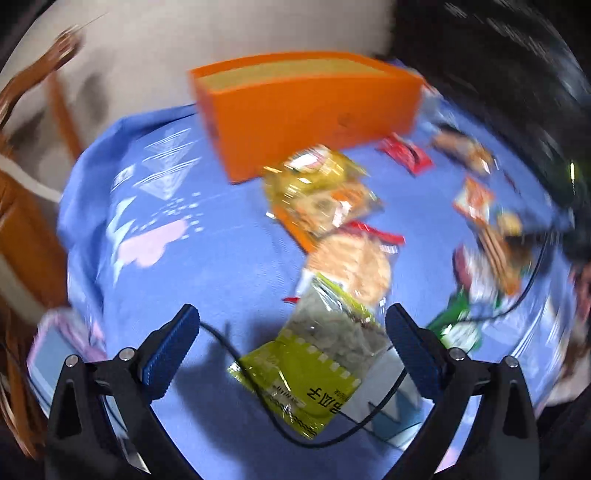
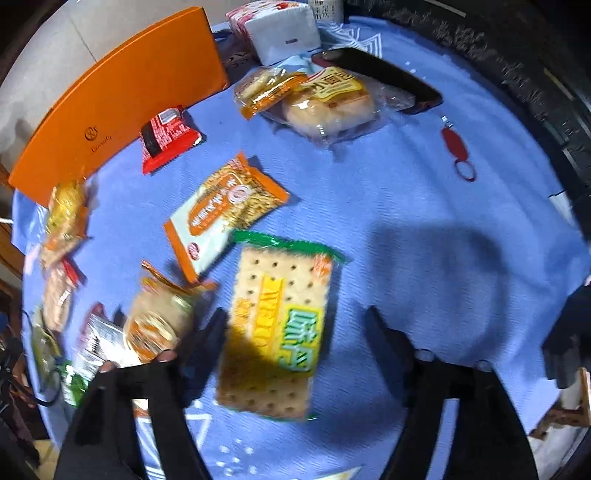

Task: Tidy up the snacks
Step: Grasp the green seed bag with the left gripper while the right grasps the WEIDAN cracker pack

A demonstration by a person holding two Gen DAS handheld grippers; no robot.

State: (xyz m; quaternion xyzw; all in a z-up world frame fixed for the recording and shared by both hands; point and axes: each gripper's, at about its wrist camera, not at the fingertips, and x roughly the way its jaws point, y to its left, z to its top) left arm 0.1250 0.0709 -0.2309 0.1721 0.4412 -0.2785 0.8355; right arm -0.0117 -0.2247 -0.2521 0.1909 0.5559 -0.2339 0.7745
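An open orange box (image 1: 295, 110) stands at the far side of the blue cloth; it also shows in the right wrist view (image 2: 118, 96). My left gripper (image 1: 291, 332) is open above a yellow-green seed packet (image 1: 310, 365). Beyond it lie a round cracker pack (image 1: 351, 262) and a yellow snack bag (image 1: 321, 188). My right gripper (image 2: 295, 325) is open over a green-edged cracker pack (image 2: 277, 325). An orange noodle snack pack (image 2: 225, 214), a red wrapper (image 2: 166, 136) and a bread bun pack (image 2: 328, 103) lie further off.
A black phone (image 2: 380, 77), a red key tag (image 2: 456, 147) and a white tissue pack (image 2: 280, 29) lie at the far right of the cloth (image 2: 406, 221). A black cable (image 1: 258, 398) crosses under the seed packet. More snack packs (image 1: 487, 229) lie at the right.
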